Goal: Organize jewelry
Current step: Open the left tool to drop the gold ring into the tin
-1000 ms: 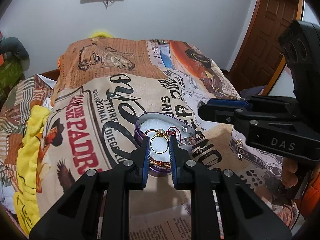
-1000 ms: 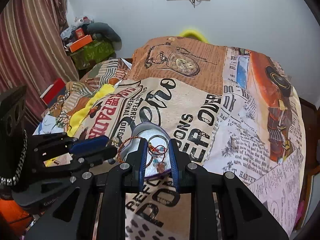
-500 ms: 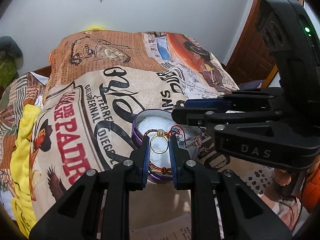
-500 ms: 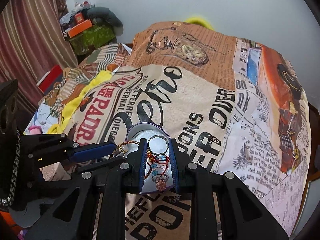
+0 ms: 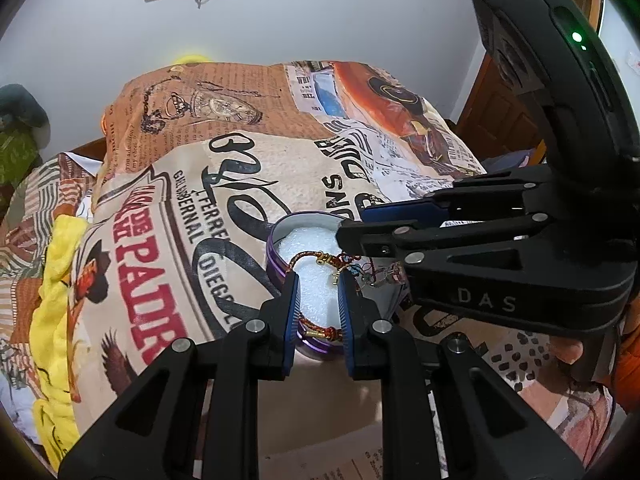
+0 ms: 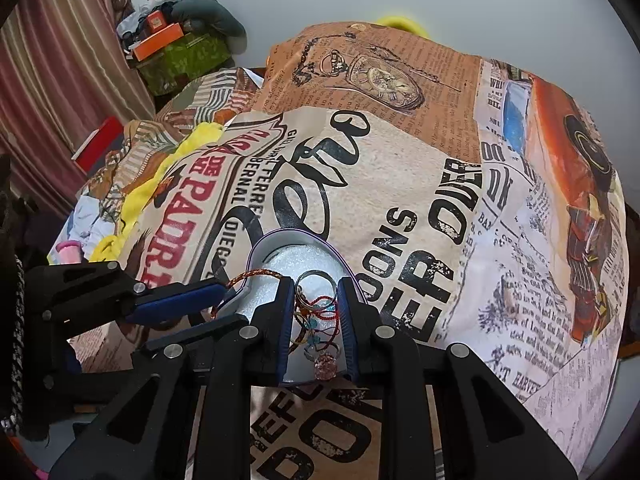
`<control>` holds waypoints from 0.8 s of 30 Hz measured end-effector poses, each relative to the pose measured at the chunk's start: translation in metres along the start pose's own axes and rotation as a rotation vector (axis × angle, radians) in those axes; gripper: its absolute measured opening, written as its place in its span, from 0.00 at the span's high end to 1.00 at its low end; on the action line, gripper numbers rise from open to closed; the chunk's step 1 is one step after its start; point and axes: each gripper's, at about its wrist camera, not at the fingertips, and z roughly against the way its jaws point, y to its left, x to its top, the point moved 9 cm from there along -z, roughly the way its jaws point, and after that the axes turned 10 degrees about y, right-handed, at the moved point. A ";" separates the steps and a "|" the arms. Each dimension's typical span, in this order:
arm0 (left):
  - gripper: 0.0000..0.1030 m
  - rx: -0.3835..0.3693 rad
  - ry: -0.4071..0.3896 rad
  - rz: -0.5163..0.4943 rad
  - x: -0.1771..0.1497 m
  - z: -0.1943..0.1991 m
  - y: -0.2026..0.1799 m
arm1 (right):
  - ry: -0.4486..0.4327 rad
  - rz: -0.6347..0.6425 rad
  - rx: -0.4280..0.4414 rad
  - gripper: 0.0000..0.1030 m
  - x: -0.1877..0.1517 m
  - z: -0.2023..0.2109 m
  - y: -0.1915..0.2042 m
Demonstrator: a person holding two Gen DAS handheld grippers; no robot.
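A purple tin [image 5: 276, 268] lined with white foam sits on the printed bedspread. A red and gold cord bracelet [image 5: 316, 258] lies in it. My left gripper [image 5: 318, 280] is open just over the tin, its fingers either side of the bracelet. My right gripper [image 6: 312, 286] is open over the same tin [image 6: 264, 248], with a silver ring [image 6: 316, 280] and a red thread piece with blue beads [image 6: 316, 320] between its fingers. I cannot tell if these hang from the fingers or lie on the foam. The right gripper also shows in the left wrist view [image 5: 360, 224].
The printed bedspread [image 6: 400, 208] covers a domed bed. A yellow cloth [image 5: 56, 280] lies on the left. Boxes and bags [image 6: 176, 44] are piled by the striped curtain. A wooden door [image 5: 500, 108] stands at the right.
The right gripper has moved in over the tin from the right. The gold ring between the left fingers is no longer visible. Both cameras have dropped closer to the tin.
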 end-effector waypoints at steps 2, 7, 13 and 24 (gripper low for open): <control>0.83 0.006 -0.005 0.004 0.000 0.005 0.001 | -0.010 0.003 -0.006 0.81 -0.001 0.005 0.001; 0.83 0.021 -0.022 0.013 0.002 0.019 0.002 | -0.040 0.012 -0.029 0.81 -0.002 0.021 0.002; 0.82 0.045 -0.044 0.011 0.006 0.039 -0.005 | -0.092 0.004 -0.045 0.80 -0.010 0.049 -0.002; 0.81 0.054 -0.079 0.012 0.015 0.064 -0.038 | -0.169 -0.046 -0.072 0.80 -0.040 0.098 -0.023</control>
